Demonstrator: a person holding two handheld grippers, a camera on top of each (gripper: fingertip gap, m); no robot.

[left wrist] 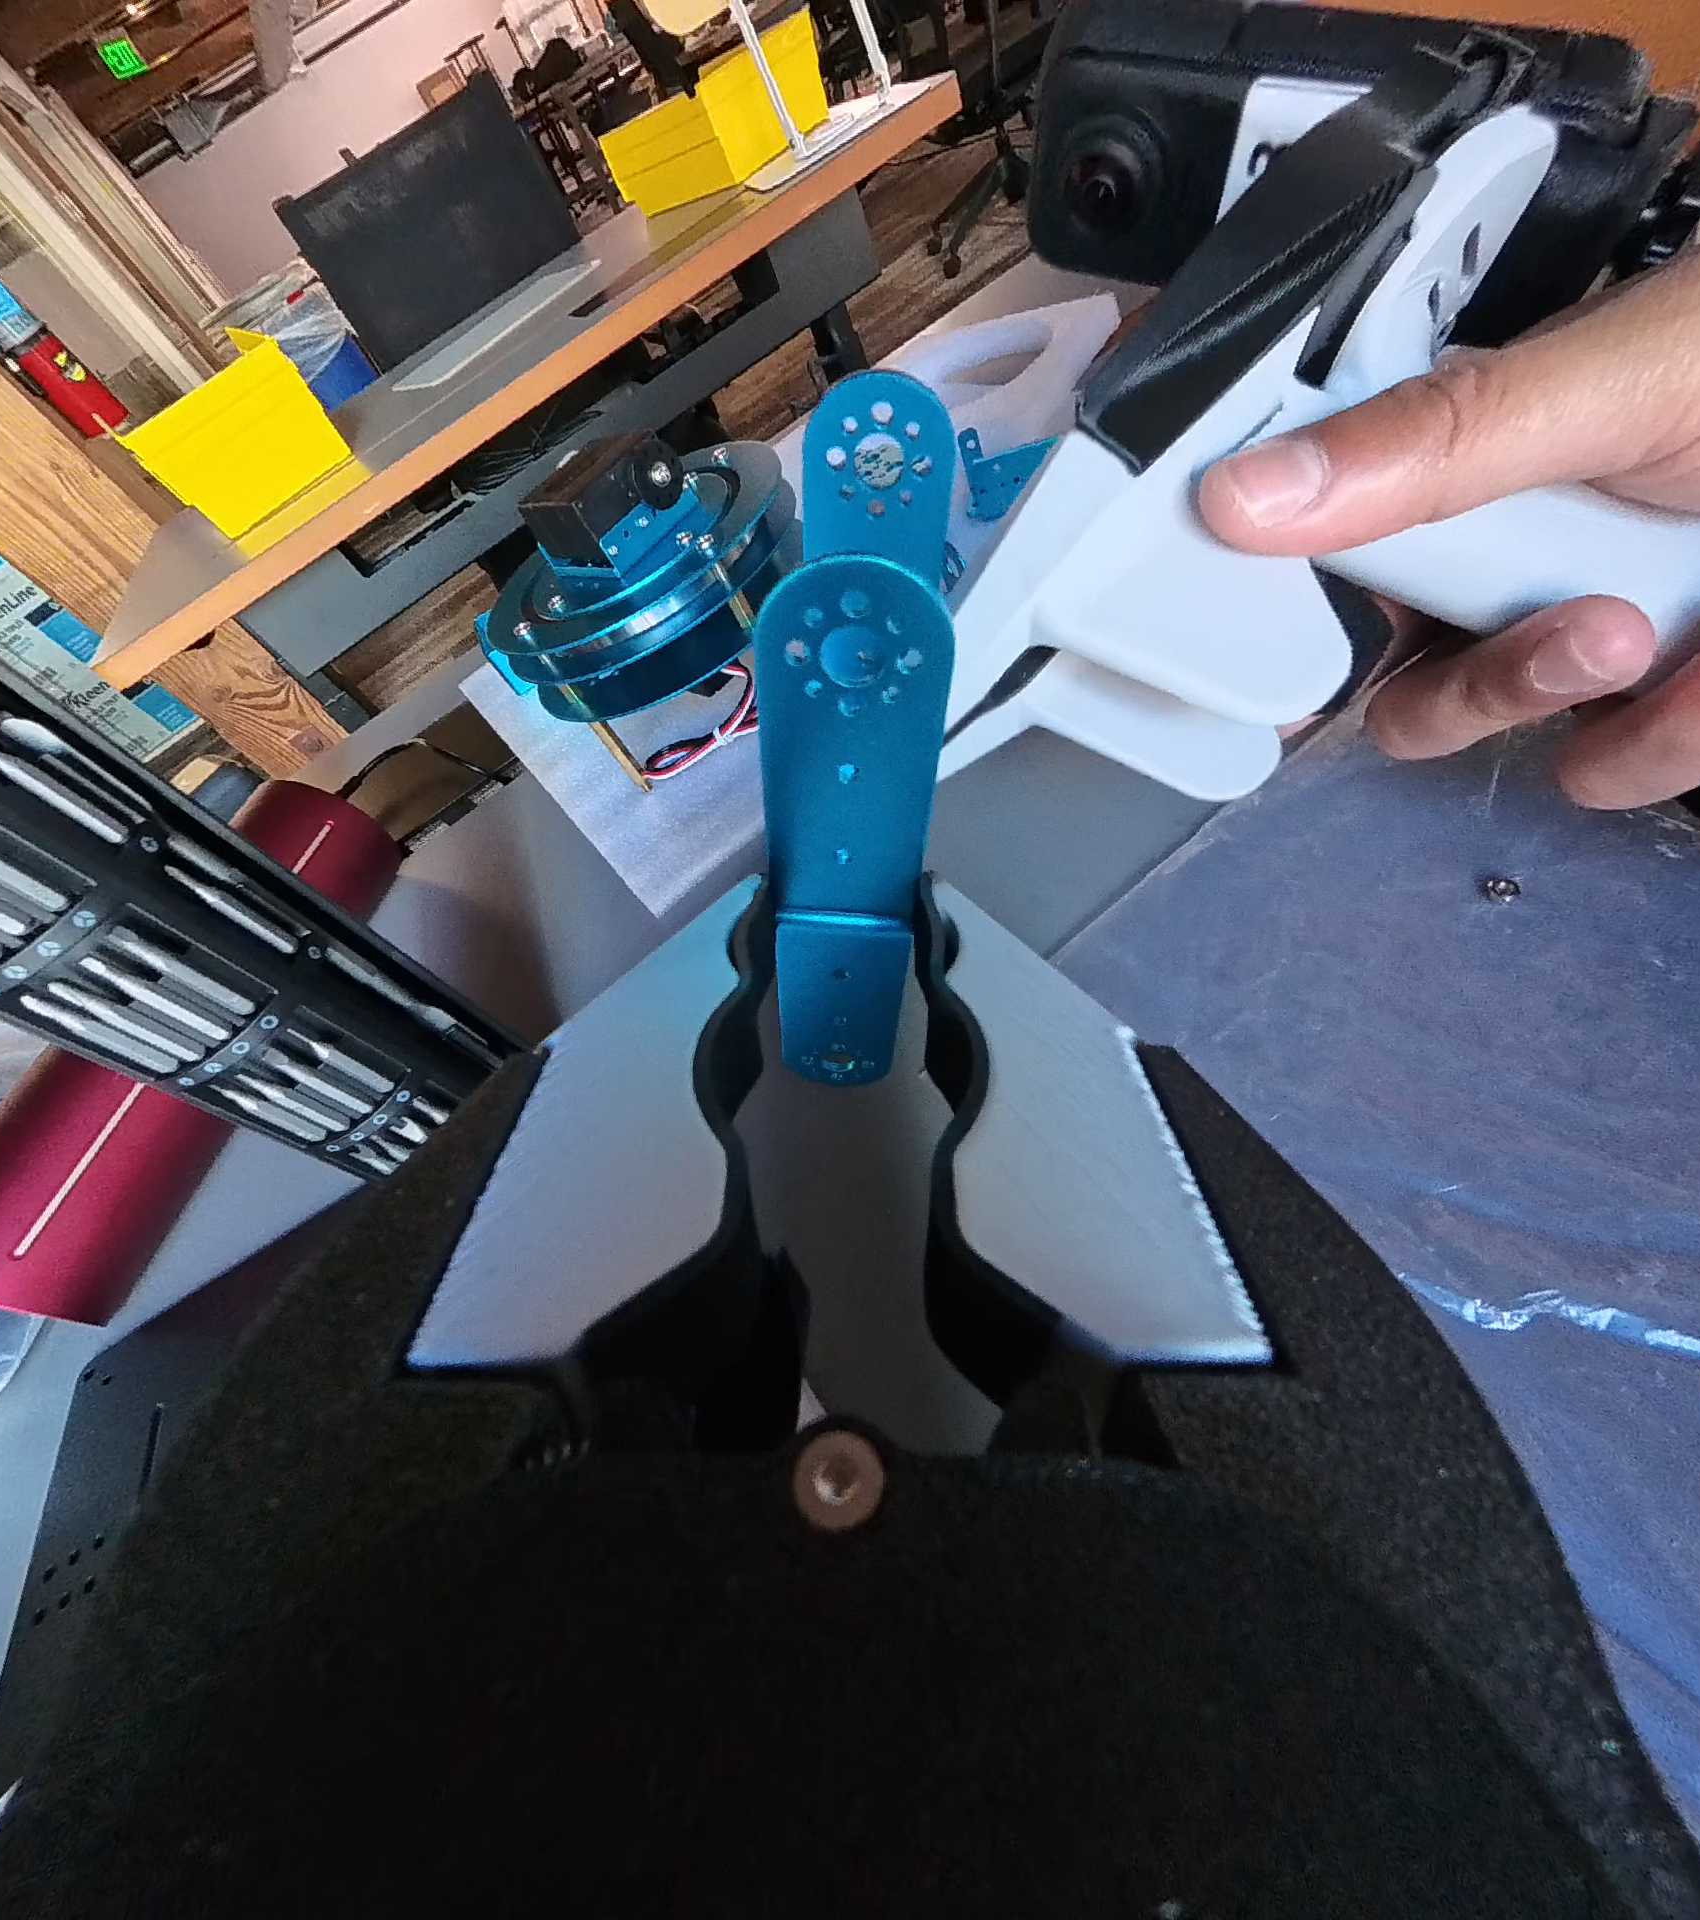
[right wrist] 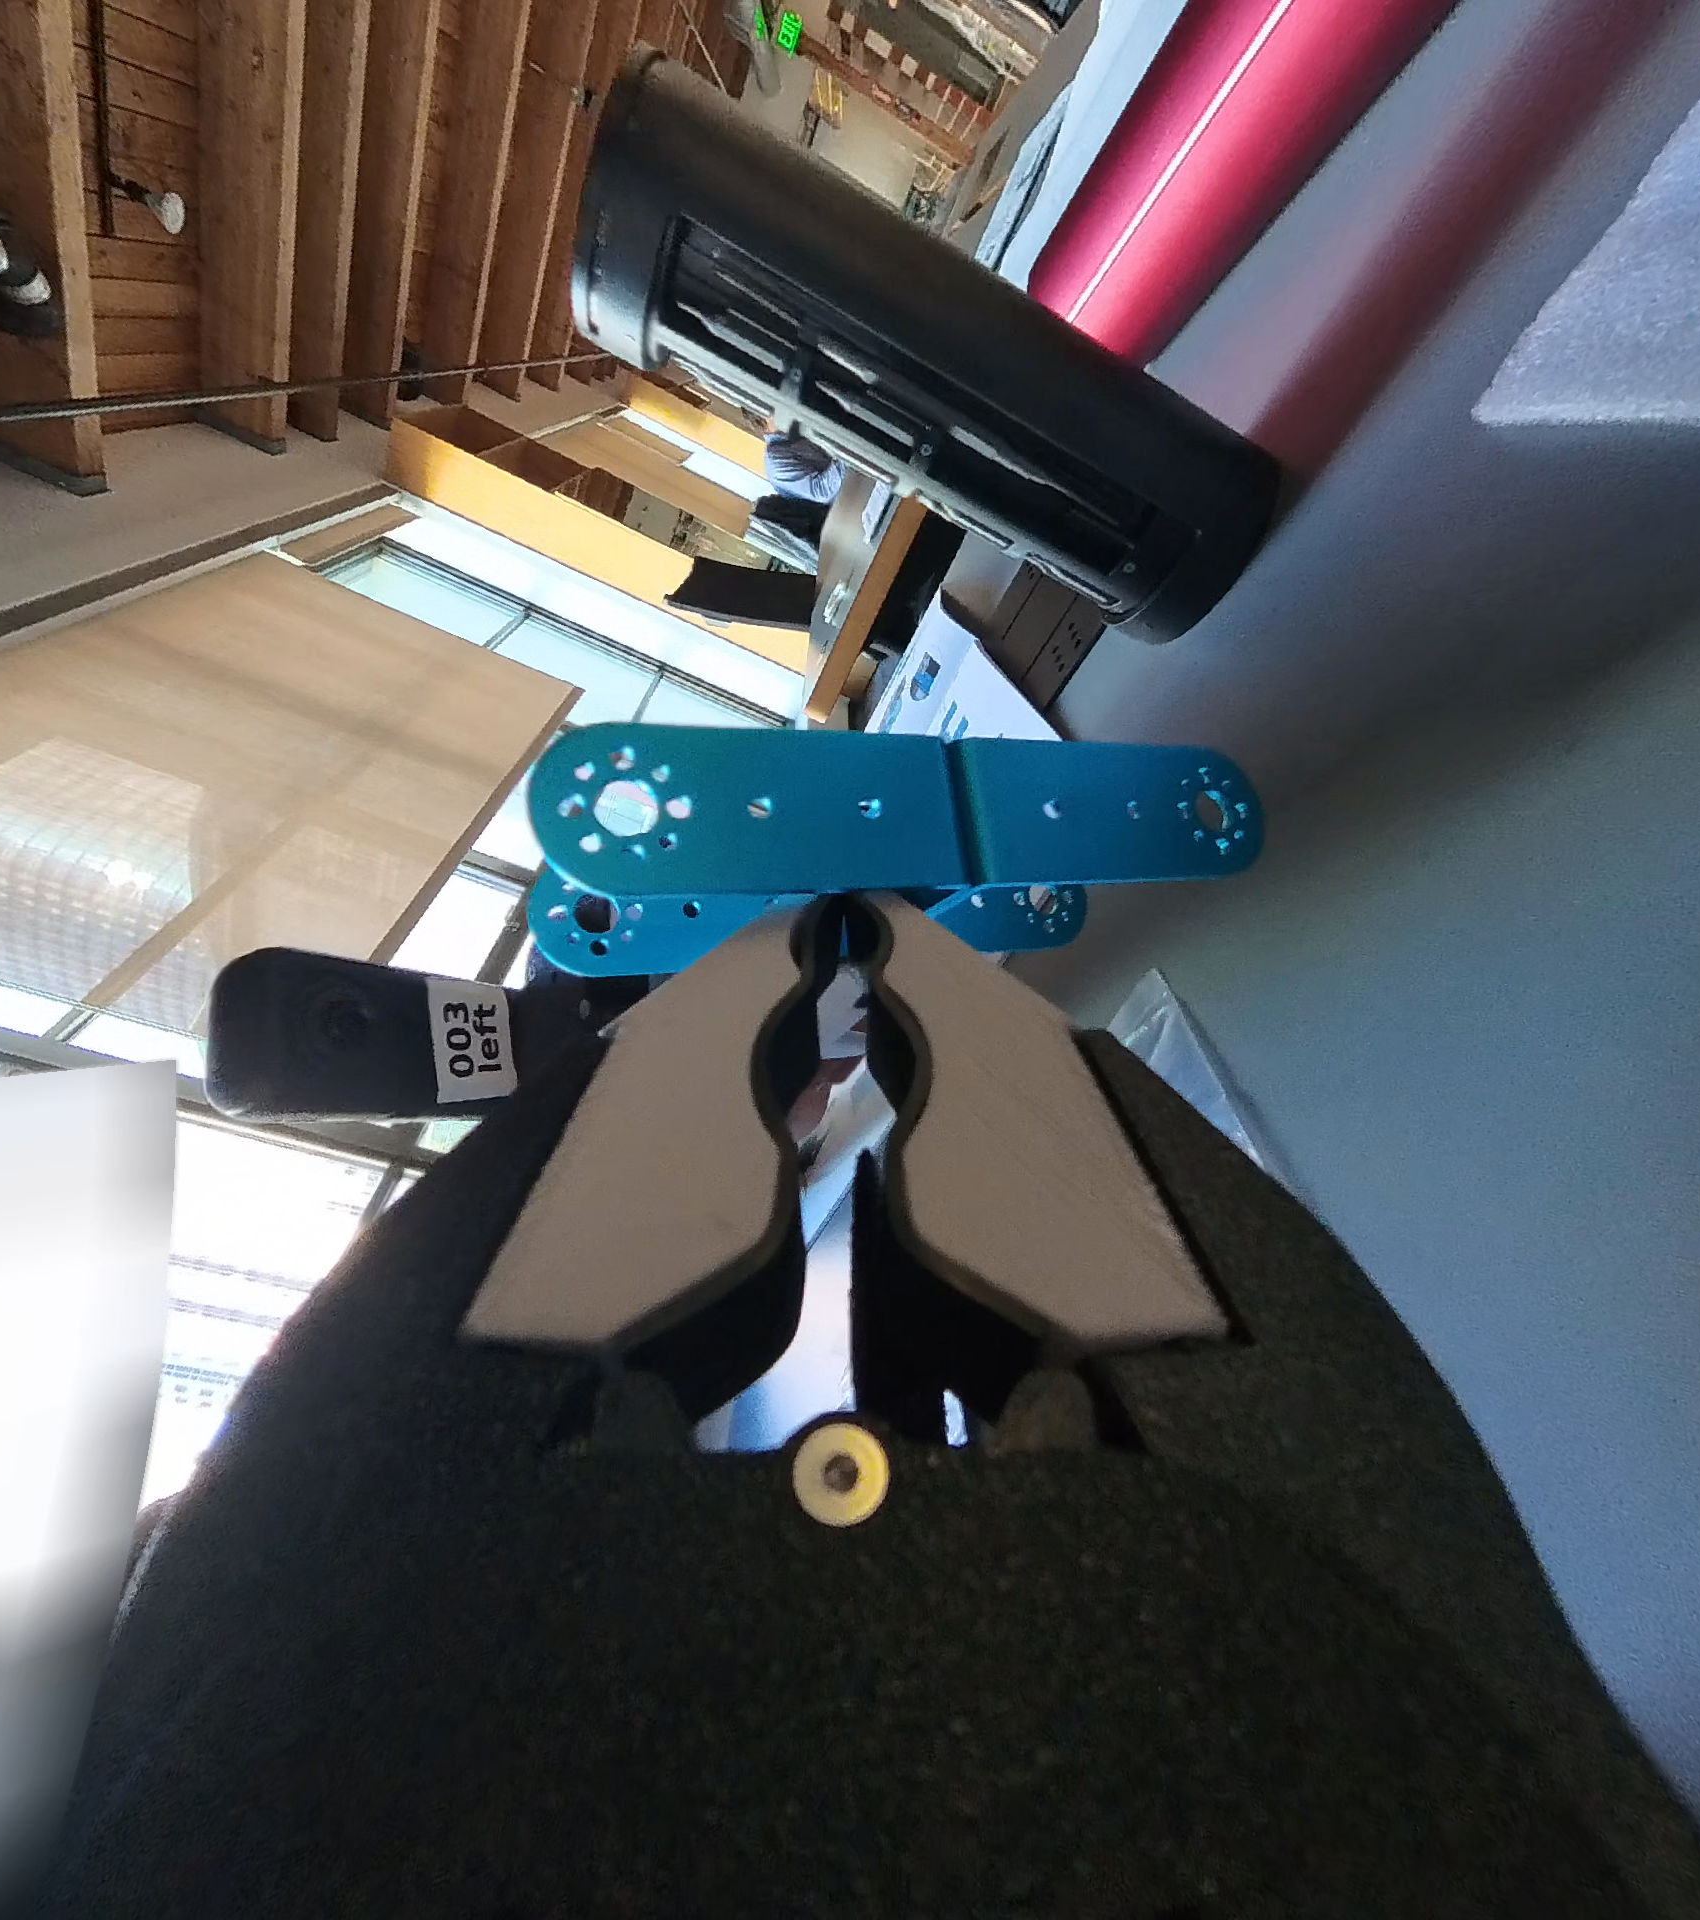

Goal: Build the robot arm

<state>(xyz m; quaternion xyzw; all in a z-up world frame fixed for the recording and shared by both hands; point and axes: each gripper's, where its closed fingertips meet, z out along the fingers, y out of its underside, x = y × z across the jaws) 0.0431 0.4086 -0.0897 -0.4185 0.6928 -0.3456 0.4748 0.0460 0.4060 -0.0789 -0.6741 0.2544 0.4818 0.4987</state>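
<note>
Blue bracket point(left wrist: 851, 790): anodised metal, U-shaped, two long perforated arms, held off the table between both my grippers. My left gripper point(left wrist: 841, 940) is clenched on its base plate, black wavy pads pressing either side of the bend; the two arms stand up and away from me, rounded ends at top. In the right wrist view the same bracket point(right wrist: 887, 821) lies sideways across the picture, and my right gripper point(right wrist: 851, 920) pinches the edge of the nearer arm, fingertips nearly closed on the thin metal. My right hand point(left wrist: 1552, 520) wraps the white handle of that gripper, seen at upper right of the left wrist view.

Around it: a blue round turntable base point(left wrist: 633, 623) with a black servo on top sits on a white foam sheet point(left wrist: 617, 821) beyond the bracket. To the left, a black bit holder point(left wrist: 150, 977) with rows of silver bits rests over a red cylinder point(left wrist: 98, 1164). Yellow bins point(left wrist: 238, 431) stand on the far desk. A dark mat point(left wrist: 1448, 1091) covers the table at right.
</note>
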